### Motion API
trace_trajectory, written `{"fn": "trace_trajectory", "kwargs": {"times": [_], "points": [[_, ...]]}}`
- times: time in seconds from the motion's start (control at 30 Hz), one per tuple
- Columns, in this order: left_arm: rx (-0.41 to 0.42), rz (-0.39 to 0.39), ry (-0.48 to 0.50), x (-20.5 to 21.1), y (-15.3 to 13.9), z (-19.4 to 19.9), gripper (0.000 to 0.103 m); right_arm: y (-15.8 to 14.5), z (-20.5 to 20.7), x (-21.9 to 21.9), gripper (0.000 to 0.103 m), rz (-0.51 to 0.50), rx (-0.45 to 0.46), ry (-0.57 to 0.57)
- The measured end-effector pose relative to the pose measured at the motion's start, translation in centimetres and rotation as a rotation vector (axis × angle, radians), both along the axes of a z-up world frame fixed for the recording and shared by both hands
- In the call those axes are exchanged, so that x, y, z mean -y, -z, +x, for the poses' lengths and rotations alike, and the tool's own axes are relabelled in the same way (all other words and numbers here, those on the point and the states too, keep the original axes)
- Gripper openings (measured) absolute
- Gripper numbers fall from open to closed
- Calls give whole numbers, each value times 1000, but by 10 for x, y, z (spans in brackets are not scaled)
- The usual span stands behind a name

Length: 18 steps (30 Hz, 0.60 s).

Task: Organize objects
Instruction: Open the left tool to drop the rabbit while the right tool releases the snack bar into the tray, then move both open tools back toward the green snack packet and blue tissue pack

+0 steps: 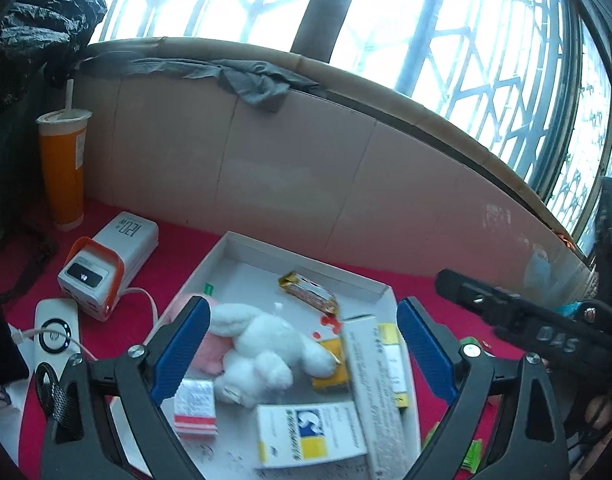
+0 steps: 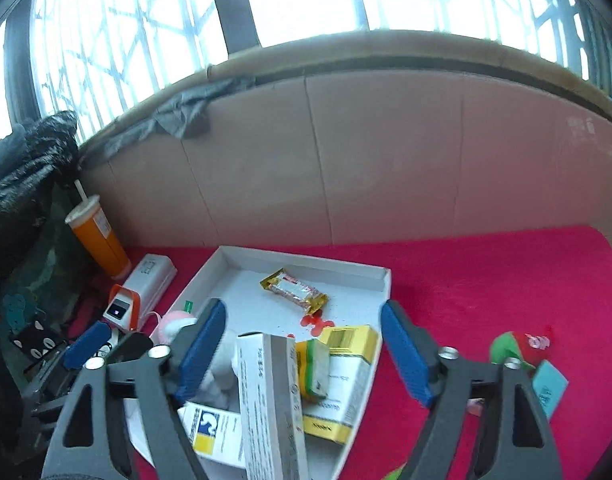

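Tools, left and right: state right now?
Left tool: open, holding nothing, above the white plush toy in the tray.
Right tool: open, holding nothing, above the long white box.

Your left wrist camera looks forward and down along its fingers, close over the near left part of the white tray (image 1: 306,264). Your right wrist camera sits just to its right, tilted down at the same tray (image 2: 306,258). Both views share the tray, the red cloth (image 1: 178,248) (image 2: 485,280) and the tiled wall (image 1: 306,184) (image 2: 385,160) under the windows.
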<state>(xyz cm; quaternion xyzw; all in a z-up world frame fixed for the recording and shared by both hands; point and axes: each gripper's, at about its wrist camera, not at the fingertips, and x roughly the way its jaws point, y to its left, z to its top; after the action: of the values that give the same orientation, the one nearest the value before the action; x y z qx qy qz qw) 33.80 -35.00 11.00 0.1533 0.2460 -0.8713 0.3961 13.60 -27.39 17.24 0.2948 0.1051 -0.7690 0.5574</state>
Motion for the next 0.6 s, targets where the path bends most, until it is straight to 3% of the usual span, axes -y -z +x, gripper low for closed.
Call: {"fn": "trace_trajectory", "kwargs": {"times": [0.17,0.4,0.6], "points": [[10,-20,21,-21,-7,-4,94,-16,-3,-44,103,-63,-28,22],[22,-53,58,-47,-15,-16,94,-33,-35,-117,103,-174,-3,144],[60,-71,147,-75,-13,-42,95,-23,-73,-167,103,-176,36,253]]}}
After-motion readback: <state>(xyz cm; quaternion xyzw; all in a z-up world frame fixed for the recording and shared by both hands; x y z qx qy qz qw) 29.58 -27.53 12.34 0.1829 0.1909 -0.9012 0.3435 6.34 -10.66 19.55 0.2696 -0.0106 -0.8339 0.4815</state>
